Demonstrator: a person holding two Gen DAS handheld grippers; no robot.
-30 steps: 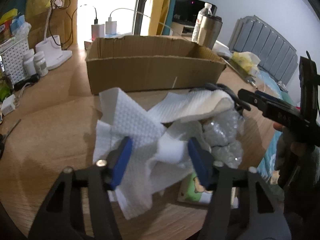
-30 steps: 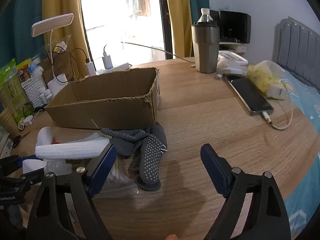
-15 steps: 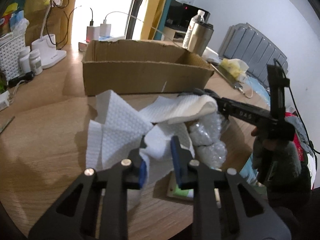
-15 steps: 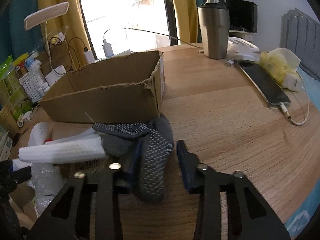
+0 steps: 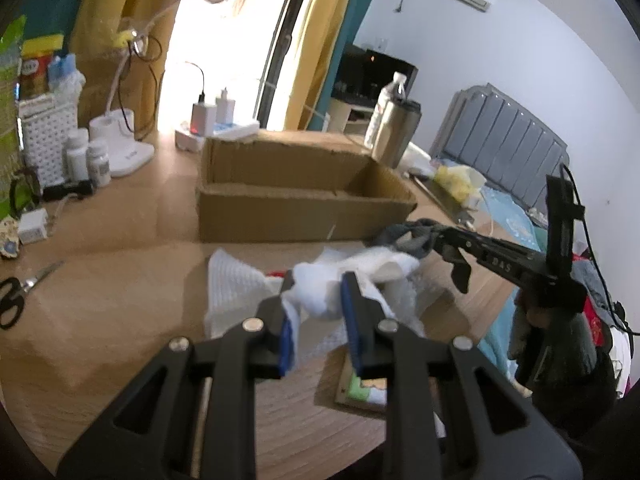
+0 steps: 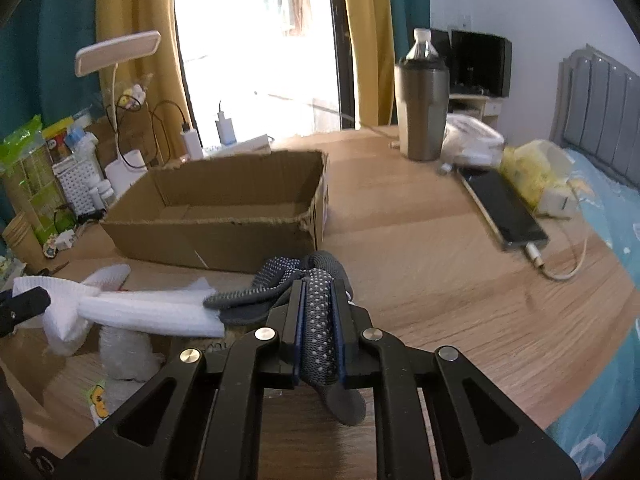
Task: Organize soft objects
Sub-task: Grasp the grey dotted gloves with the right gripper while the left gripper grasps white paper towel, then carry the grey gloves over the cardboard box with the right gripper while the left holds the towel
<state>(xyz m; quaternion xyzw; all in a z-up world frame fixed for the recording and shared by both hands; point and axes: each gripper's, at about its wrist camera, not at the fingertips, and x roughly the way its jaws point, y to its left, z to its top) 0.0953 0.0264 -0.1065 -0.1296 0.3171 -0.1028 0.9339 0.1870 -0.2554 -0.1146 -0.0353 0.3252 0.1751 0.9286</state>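
Observation:
My left gripper is shut on a white foam wrap and holds it lifted above the wooden table. The wrap also shows in the right wrist view as a long white strip. My right gripper is shut on a grey dotted glove, lifted just in front of the open cardboard box. The glove and right gripper show at the right of the left wrist view. The box stands behind both and looks empty.
A white paper towel, bubble wrap and a green-printed packet lie under the lifted items. Scissors, bottles and a lamp base stand left. A steel tumbler, a phone with cable and a yellow bag sit right.
Both grippers closed from open, the left on the foam wrap, the right on the glove. Both have since lifted their items off the table toward the box.

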